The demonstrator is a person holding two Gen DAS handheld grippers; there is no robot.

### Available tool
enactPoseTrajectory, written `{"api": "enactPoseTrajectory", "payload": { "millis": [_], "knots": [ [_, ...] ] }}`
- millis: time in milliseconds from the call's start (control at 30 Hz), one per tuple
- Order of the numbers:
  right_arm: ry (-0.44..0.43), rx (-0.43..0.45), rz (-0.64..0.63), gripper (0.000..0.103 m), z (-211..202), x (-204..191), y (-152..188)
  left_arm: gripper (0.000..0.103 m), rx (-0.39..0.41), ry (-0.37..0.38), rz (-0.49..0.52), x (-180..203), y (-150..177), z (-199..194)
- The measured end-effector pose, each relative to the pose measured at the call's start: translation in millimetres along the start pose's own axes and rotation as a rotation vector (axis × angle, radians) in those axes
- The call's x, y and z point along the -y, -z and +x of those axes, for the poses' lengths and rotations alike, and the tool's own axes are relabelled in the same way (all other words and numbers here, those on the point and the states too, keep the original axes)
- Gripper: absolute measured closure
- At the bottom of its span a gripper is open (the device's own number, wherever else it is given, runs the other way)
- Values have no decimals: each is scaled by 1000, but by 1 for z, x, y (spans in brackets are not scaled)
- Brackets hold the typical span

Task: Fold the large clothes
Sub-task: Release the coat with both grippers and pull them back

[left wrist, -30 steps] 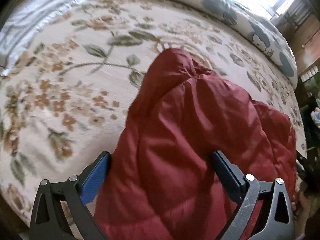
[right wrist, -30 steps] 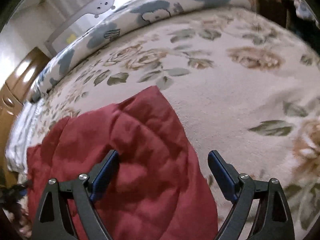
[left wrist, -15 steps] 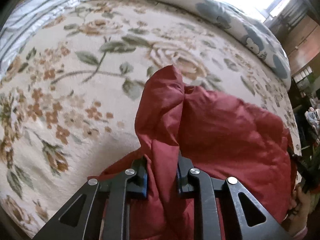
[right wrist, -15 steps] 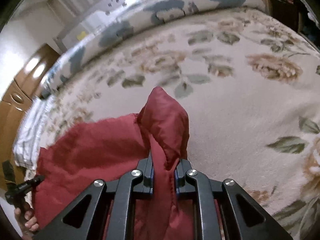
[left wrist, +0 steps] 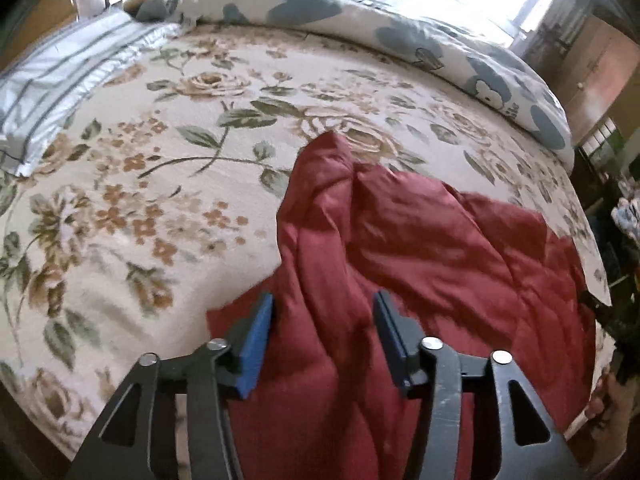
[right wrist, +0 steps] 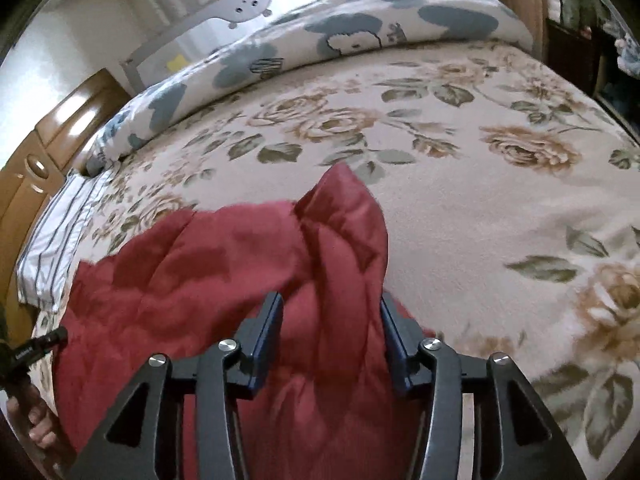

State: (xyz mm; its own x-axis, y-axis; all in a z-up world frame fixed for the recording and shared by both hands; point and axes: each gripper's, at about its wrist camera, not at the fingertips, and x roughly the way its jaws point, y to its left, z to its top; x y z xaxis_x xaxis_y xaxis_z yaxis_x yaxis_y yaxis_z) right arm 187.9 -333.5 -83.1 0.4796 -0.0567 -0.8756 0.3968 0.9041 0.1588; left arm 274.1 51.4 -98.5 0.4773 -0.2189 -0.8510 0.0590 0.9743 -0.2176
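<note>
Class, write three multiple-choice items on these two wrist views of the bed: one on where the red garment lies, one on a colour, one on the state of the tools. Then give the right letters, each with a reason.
1. Where does the red garment lie?
A. on the floral bedspread
B. in a basket
C. on a chair

2. What colour are the pads of the left tool?
A. yellow
B. blue
C. white

3. How do the two tools stand?
A. both clamped shut on cloth
B. one open, one shut
C. both open, with cloth between the pads

Key: 1 A, the floral bedspread surrounds it. 2 B, the pads show blue. 3 C, the left tool and right tool each show a wide gap.
</note>
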Motion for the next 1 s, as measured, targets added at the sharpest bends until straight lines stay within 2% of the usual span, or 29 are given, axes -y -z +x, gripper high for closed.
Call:
{"api": "enactPoseTrajectory", "payload": {
  "millis": [33,167,200,267,367,600,833,1000],
  "knots": [
    [2,6,-4,49,-6,0,7,42,8,-8,11,2,9,-7],
    [10,37,-18,49,-30,0,33,36,41,-45,49,11,39,-36],
    [14,51,-24,49,-36,1,37,35,46,-40,50,11,45,-42],
    [26,87,-47,41,-50,-1,48,33,52,-41,53,13,59,-54],
    [27,106,-72,39,-65,-4,63,32,61,-56,71,20,79,-69],
    [-19,81,-79,39,-81,-15,98,31,52,-51,98,39,115,-89],
    [-57,74,-128,39,-91,-45,127,26,46,-56,151,65,132,-103],
    [-65,49,-169,37,-82,-66,136,20,23,-87,177,79,139,-99]
  ]
}}
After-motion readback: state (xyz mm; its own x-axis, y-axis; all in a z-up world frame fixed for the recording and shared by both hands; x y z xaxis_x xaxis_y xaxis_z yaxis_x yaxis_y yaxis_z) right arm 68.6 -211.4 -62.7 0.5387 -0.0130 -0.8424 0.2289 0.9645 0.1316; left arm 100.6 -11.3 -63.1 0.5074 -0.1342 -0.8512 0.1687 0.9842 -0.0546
